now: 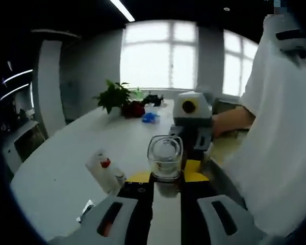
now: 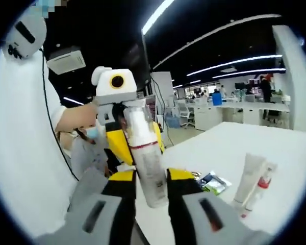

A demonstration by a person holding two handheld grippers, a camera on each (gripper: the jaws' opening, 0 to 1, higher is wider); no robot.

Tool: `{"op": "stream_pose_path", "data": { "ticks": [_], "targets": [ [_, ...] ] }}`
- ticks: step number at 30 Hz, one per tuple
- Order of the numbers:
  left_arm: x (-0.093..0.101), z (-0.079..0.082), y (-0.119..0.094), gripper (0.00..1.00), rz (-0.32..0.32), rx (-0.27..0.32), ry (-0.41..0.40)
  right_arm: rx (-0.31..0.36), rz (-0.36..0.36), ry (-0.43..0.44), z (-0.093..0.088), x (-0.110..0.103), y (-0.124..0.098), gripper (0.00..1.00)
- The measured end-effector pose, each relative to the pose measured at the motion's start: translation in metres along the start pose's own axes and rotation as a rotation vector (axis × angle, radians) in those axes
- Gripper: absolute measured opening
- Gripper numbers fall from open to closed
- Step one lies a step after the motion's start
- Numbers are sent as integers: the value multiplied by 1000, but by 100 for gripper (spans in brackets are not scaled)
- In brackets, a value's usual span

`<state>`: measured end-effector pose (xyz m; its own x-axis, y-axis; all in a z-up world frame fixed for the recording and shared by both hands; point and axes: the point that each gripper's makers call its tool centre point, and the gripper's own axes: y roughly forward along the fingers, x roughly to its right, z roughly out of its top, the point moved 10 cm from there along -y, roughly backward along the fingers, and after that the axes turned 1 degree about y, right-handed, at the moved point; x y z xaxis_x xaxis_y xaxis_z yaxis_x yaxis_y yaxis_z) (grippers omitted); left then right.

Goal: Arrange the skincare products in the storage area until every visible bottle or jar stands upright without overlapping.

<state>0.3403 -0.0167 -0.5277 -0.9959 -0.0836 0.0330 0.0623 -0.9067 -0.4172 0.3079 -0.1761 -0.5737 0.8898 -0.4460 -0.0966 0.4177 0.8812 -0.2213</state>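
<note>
My left gripper (image 1: 166, 176) is shut on a clear jar (image 1: 164, 155), held upright between the yellow-tipped jaws above the white table (image 1: 66, 168). My right gripper (image 2: 152, 176) is shut on a tall white bottle (image 2: 145, 148) with a red band near its top, tilted slightly. The right gripper (image 1: 194, 120) also shows just beyond the jar in the left gripper view, and the left gripper (image 2: 115, 97) rises behind the bottle in the right gripper view. A white tube (image 2: 247, 176) and a small red-capped bottle (image 2: 261, 185) lie on the table. That red-capped bottle (image 1: 104, 169) lies left of my left jaws.
A potted plant (image 1: 113, 96), a red object (image 1: 135, 108) and a blue object (image 1: 150, 117) sit at the table's far end. A flat packet (image 2: 212, 181) lies near the tube. The person's white shirt (image 1: 280, 132) is close on the right.
</note>
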Motion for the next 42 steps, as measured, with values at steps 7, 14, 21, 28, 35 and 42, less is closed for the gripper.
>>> {"op": "stream_pose_path", "data": {
  "ticks": [7,14,21,28,35,42],
  "targets": [
    [-1,-11,13,16,-5,-52,-2,-21,-67,29,-17,-2,4,24],
    [-5,-22,26,16,-7,-87,-18,-23,-126,60,-31,1,3,29],
    [-12,-32,41,16,-12,-128,-8,-58,-176,57,-43,5,3,40],
    [-21,-52,58,16,17,-187,34,-111,-192,45,-56,4,2,47],
    [-27,-74,75,16,1,-202,31,-136,-241,58,-64,8,-4,56],
    [-34,-95,84,16,40,-184,4,-150,-338,92,-75,18,-14,68]
  ]
}}
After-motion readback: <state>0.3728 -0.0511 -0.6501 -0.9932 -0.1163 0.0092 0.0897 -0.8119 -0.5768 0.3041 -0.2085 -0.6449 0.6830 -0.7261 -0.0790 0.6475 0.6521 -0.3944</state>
